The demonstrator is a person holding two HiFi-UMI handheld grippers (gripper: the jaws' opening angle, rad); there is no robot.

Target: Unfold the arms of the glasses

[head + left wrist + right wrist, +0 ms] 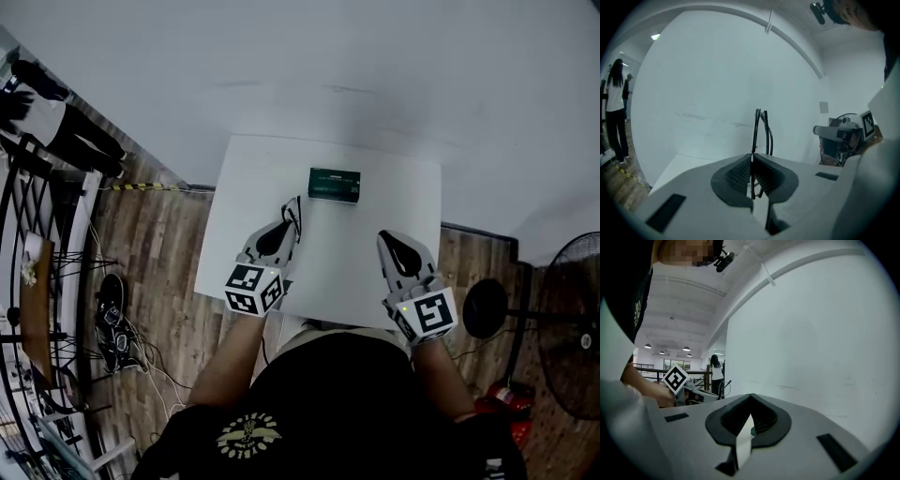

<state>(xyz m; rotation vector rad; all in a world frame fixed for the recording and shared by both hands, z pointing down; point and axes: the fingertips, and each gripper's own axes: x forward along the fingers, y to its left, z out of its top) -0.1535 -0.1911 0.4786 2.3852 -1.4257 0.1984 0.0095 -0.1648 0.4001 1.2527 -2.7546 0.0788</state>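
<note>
Black shirt (328,412) and both forearms fill the near edge of the head view, with the person standing at a white table (248,187) and a gripper in each hand held above it. The left gripper (292,219) is clamped tight on the glasses (294,207). In the left gripper view, its jaws meet on the thin black frame (760,131), which stands upright out of the pads and clear of the table. Two dark strands run close alongside each other there, so I judge the arms are not yet swung out, though the frame is too thin to be sure. The right gripper (390,240) hangs level to the side, well apart from the glasses. Its jaws are pressed together with nothing between them, as the right gripper view shows (750,399). A dark green box (335,185) lies on the table beyond both tools.

The step in hand looks like presenting the glasses for unfolding. Next, the right gripper would have to open, come across to the frame, pinch the free end of one arm and swing it outward about its hinge. Meanwhile the left must hold the frame steady without twisting it.
</note>
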